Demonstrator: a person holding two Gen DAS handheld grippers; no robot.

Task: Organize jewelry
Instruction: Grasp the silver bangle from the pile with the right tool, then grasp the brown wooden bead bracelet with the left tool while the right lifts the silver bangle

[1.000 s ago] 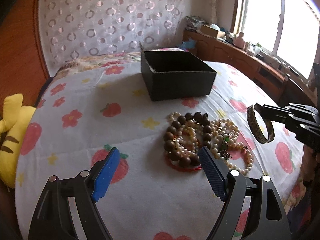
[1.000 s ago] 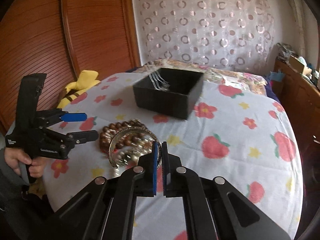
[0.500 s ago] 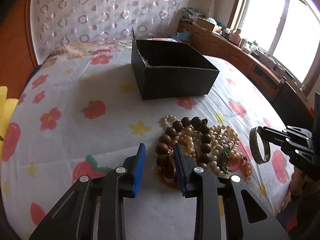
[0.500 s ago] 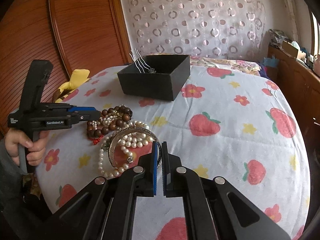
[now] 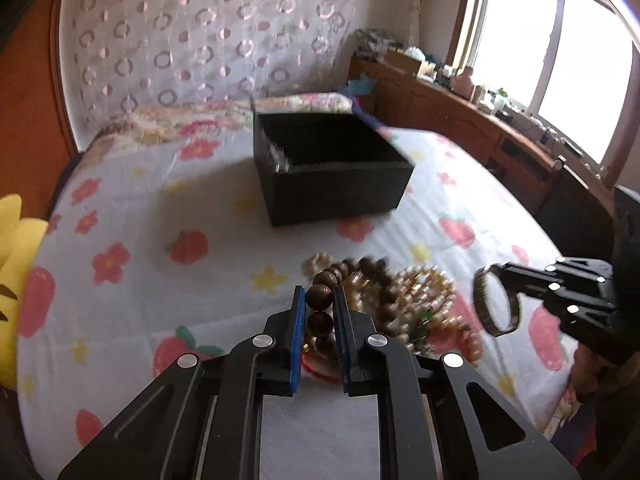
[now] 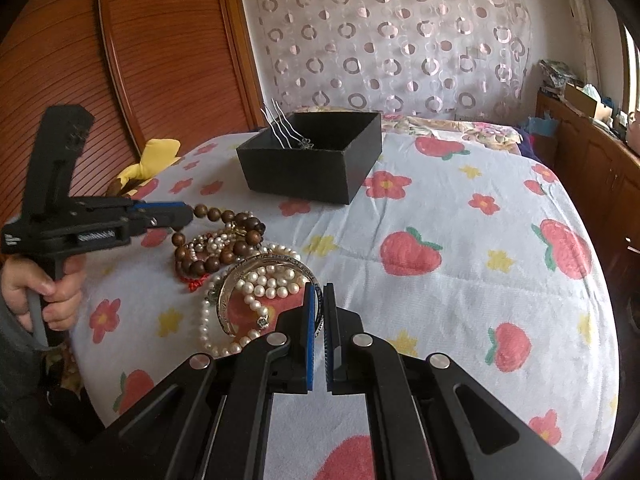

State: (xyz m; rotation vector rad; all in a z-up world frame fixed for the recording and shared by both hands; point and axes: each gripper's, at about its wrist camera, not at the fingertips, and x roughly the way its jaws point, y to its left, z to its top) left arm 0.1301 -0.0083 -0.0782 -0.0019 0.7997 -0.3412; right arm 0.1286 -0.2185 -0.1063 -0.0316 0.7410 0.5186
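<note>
A pile of jewelry lies on the flowered bedspread: a brown wooden bead bracelet, pearl strands and a red cord. My left gripper is shut on the brown bead bracelet, beads between its blue pads; it also shows in the right wrist view. My right gripper is shut on a metal bangle, held above the pile; the bangle also shows in the left wrist view. A black open box stands farther back, with silver hairpins leaning inside.
A yellow plush toy lies at the bed's left edge. A wooden wardrobe stands to the left and a wooden cabinet with clutter runs under the window. A patterned curtain hangs behind the bed.
My left gripper has closed from wide open onto the brown bead bracelet and moved in over the pile. My right gripper has drawn back from the box with the bangle.
</note>
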